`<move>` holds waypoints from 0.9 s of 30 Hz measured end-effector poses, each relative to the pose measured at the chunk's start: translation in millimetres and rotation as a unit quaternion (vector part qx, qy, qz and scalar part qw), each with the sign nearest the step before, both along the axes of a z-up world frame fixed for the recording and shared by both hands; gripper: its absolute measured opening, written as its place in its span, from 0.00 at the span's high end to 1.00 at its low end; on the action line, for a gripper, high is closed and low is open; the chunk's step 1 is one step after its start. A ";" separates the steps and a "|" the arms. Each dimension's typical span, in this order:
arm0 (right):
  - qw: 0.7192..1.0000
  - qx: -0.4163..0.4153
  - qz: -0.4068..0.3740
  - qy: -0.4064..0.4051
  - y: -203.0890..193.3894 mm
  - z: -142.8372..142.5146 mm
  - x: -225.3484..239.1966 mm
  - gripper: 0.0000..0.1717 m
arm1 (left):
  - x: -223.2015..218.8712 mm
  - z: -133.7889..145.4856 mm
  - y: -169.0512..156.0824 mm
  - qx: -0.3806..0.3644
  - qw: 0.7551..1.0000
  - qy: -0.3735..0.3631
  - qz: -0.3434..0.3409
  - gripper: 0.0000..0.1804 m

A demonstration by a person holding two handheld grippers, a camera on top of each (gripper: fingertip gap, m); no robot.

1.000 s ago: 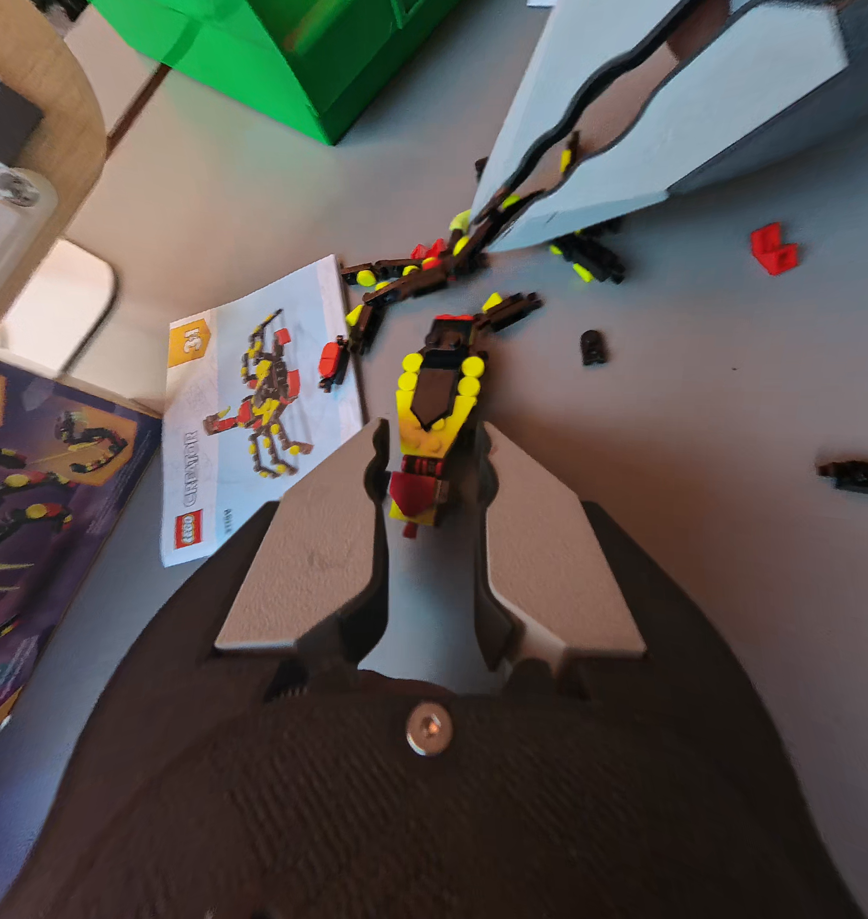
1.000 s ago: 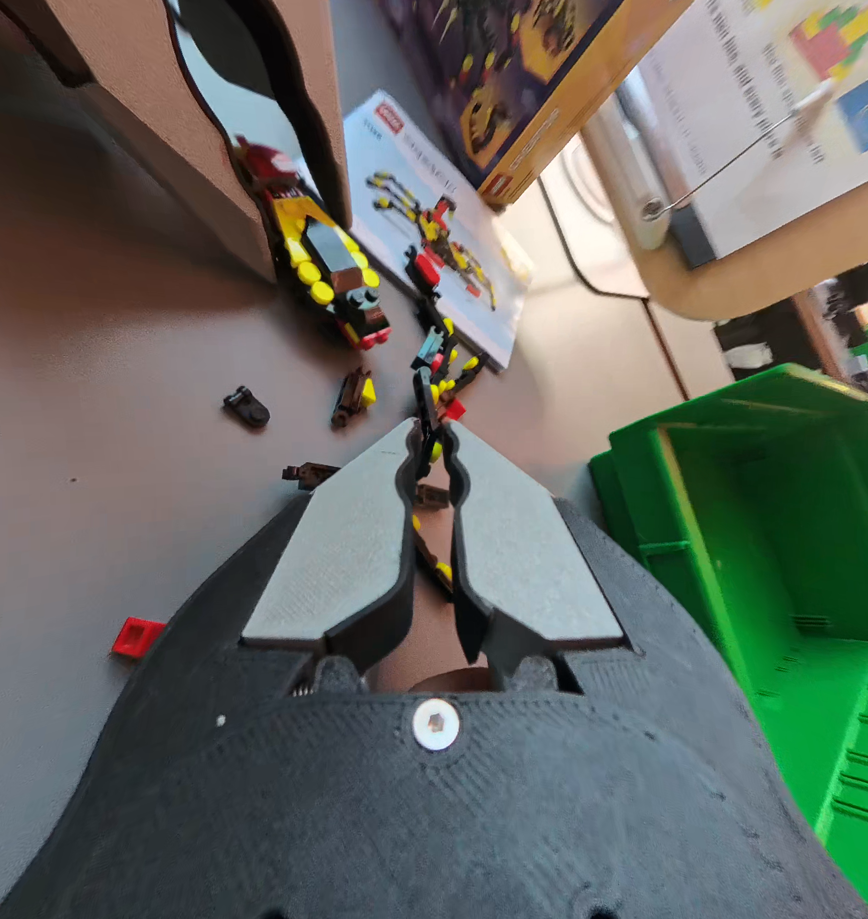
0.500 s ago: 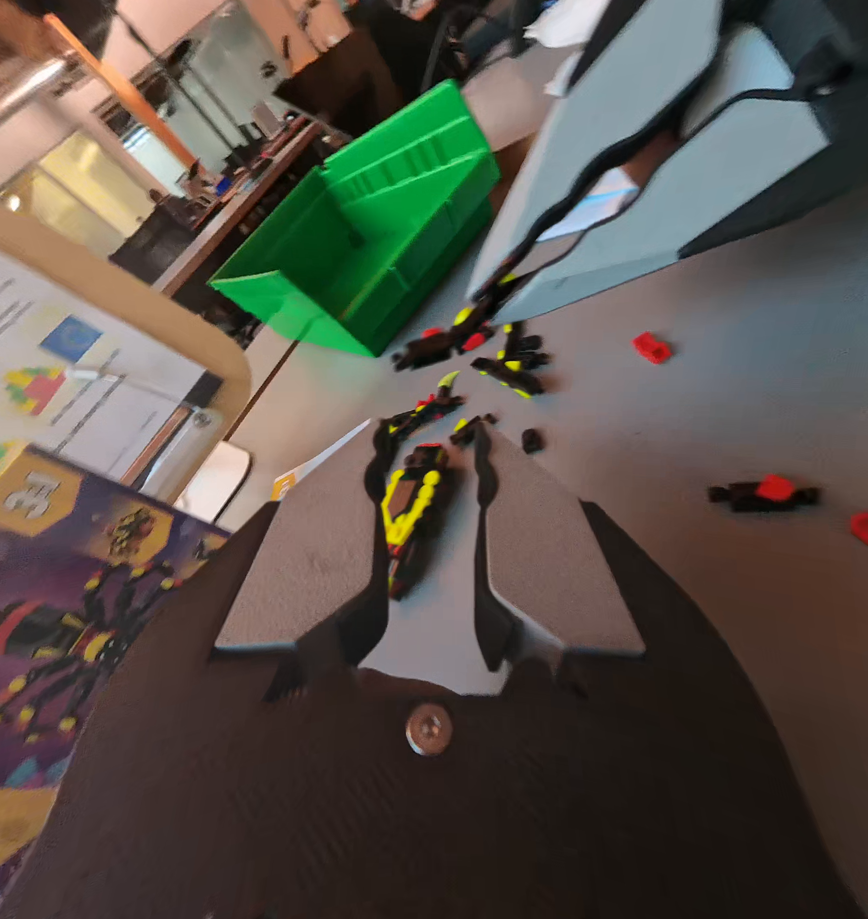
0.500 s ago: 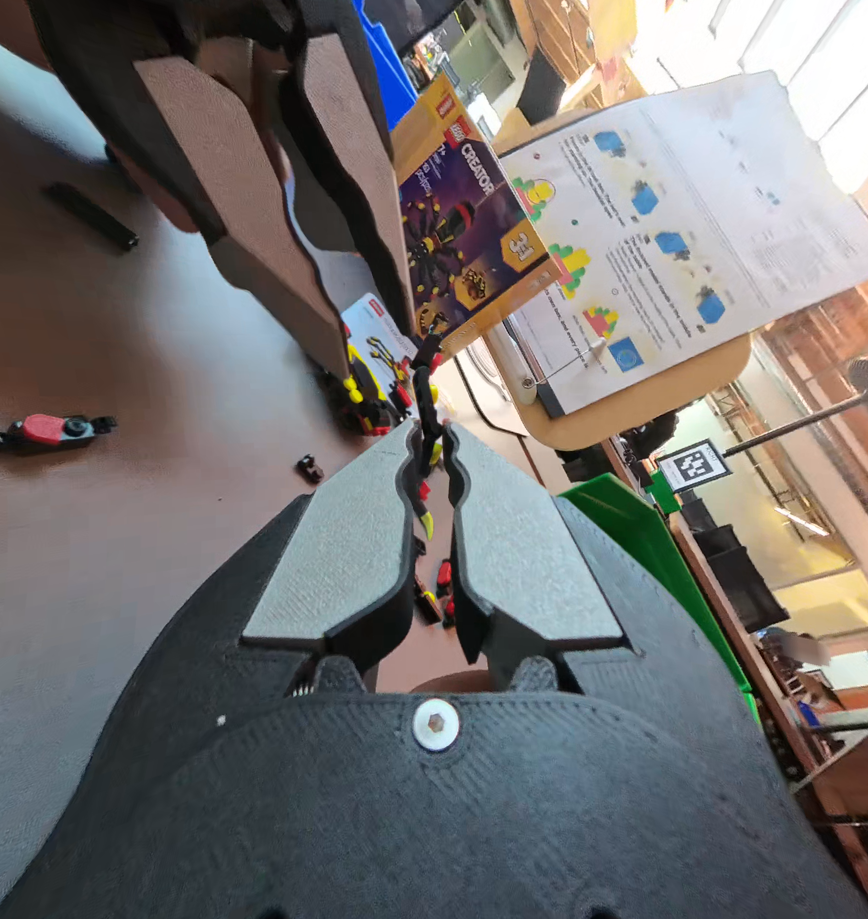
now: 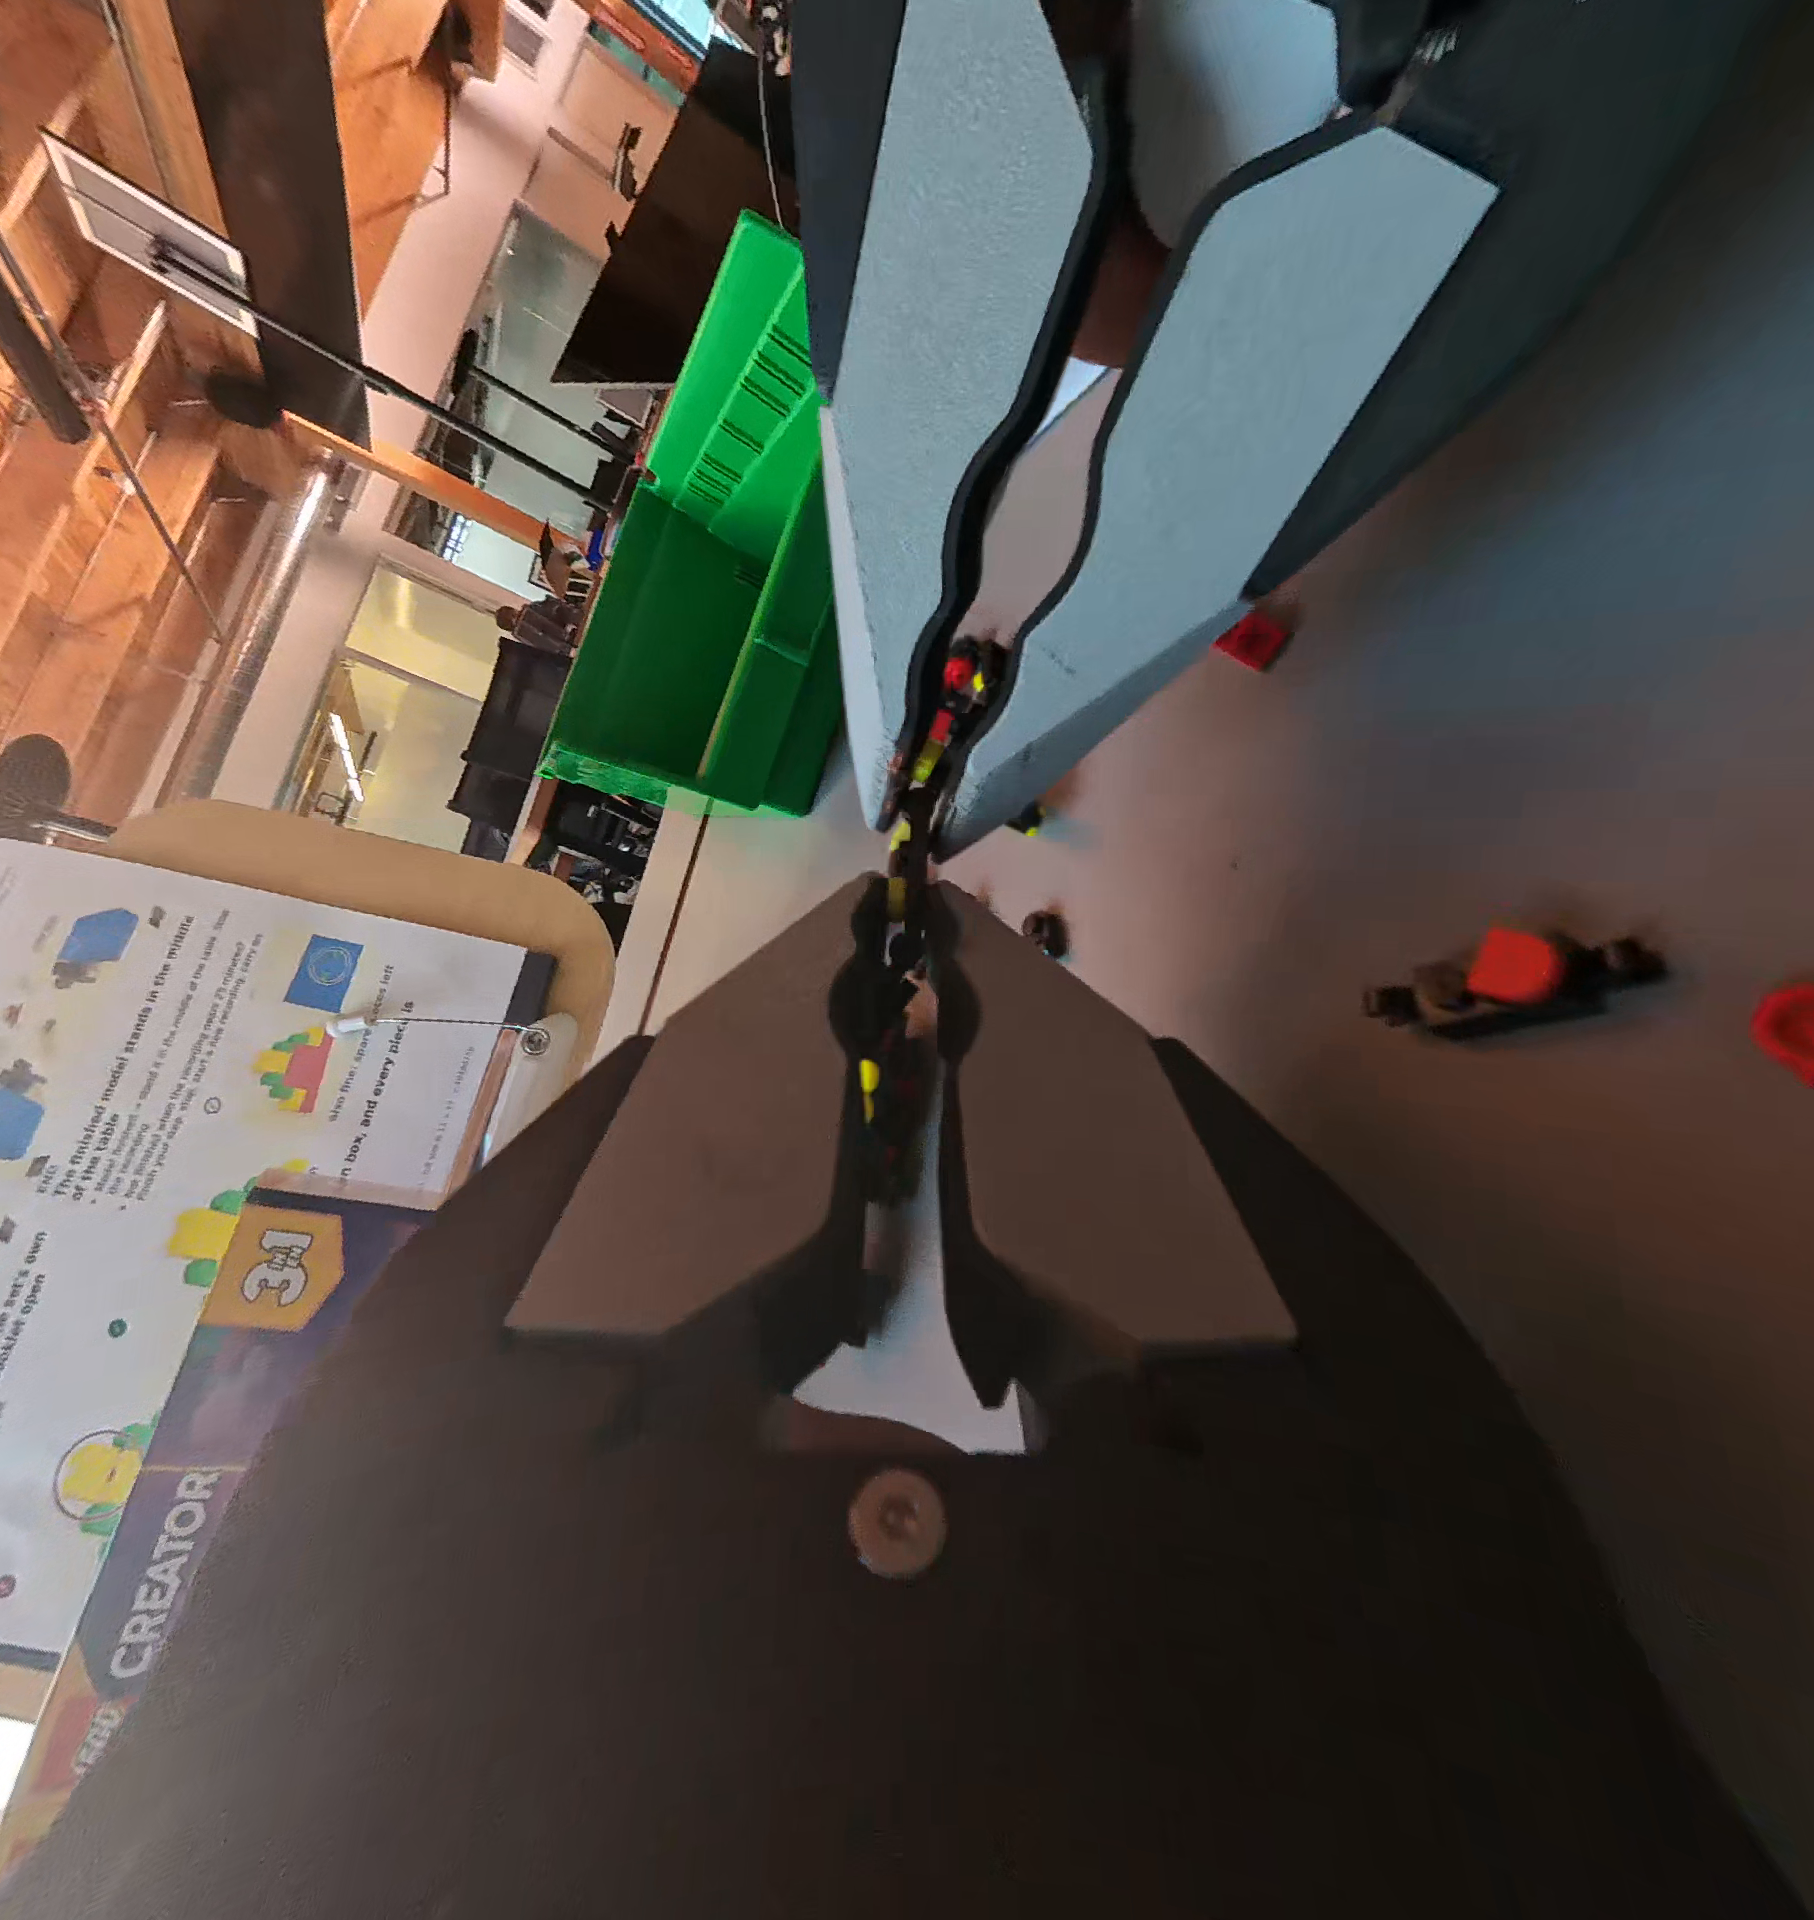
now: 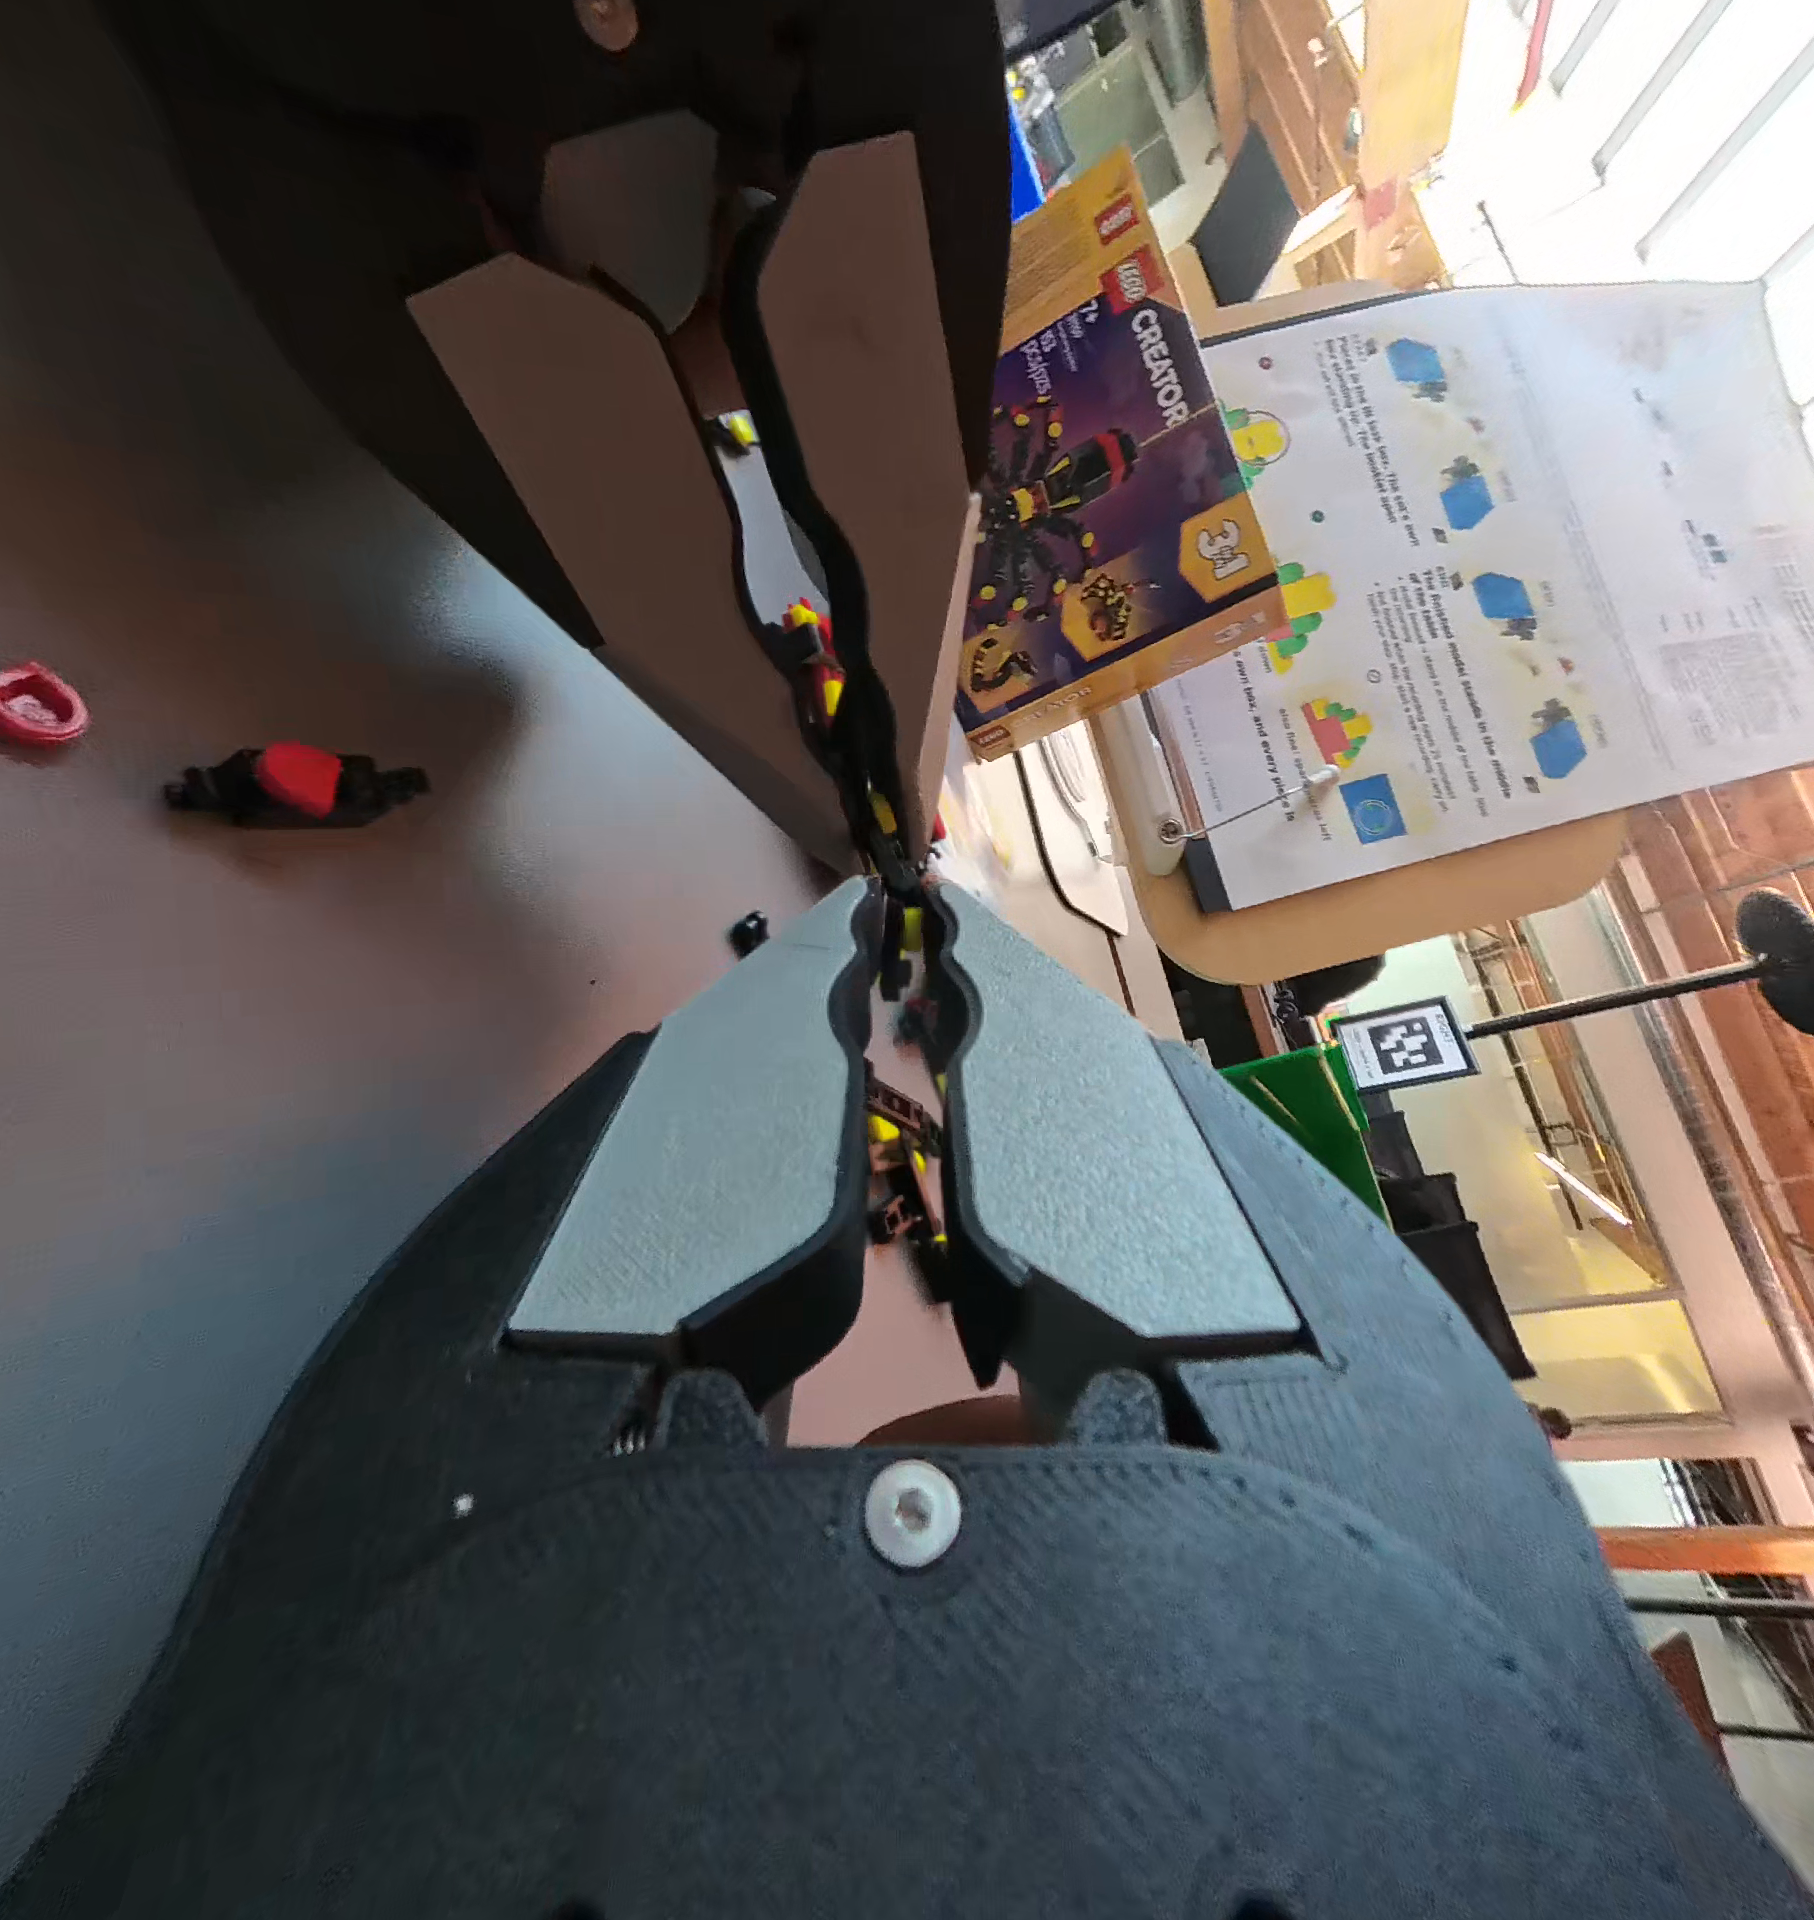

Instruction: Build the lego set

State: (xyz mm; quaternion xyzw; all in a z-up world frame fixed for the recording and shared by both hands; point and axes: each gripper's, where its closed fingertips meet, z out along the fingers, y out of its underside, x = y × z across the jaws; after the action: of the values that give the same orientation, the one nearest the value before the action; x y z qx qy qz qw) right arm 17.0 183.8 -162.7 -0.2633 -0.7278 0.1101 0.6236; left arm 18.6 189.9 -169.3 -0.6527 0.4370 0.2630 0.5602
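My left gripper (image 5: pixel 901 904) is shut on a thin black, yellow and red brick piece (image 5: pixel 868 1081) that runs back between its fingers. My right gripper (image 6: pixel 898 906) is shut on a black-and-yellow brick leg chain (image 6: pixel 911 925). The two grippers face each other tip to tip above the grey table (image 5: pixel 1505 1351). The right gripper (image 5: pixel 915 821) shows at the top of the left wrist view, and the left gripper (image 6: pixel 887 831) at the top of the right wrist view. The black chain (image 5: pixel 913 847) bridges the small gap between the tips. I cannot tell whether both hold one joined piece.
On the table lie a red-and-black brick piece (image 5: pixel 1505 977), a red curved piece (image 5: pixel 1812 1034), a small red brick (image 5: pixel 1251 639) and a small black part (image 5: pixel 1043 930). A green bin (image 5: pixel 705 582), a toy box (image 6: pixel 1100 499) and a sheet on a board (image 6: pixel 1505 540) stand behind. My two grippers' fingertips are within a few centimetres of each other.
My left gripper, open around a yellow-and-black body a second ago, has lifted, tilted up and closed. My right gripper stayed shut on the leg chain and came tip to tip with the left.
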 end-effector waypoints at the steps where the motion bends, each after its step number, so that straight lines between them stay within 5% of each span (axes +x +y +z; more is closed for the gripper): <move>1: 1.000 -0.006 -0.004 0.005 1.7 1.8 1.0 0.98 | 0.1 2.1 0.2 0.005 1.000 -0.002 0.001 0.98; 13: 1.000 -0.004 -0.013 0.022 6.2 8.2 4.3 1.00 | -2.1 14.5 -2.0 0.020 0.999 -0.042 0.001 0.97; 27: 0.999 0.043 -0.014 0.015 0.5 2.9 0.0 0.98 | 1.4 4.0 -1.6 -0.002 1.000 0.000 0.010 0.98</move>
State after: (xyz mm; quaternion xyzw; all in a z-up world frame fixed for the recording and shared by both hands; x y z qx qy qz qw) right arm 17.1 184.4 -159.8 -0.2447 -0.7190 0.0740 0.6463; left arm 20.1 188.3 -165.3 -0.6582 0.4307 0.2676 0.5564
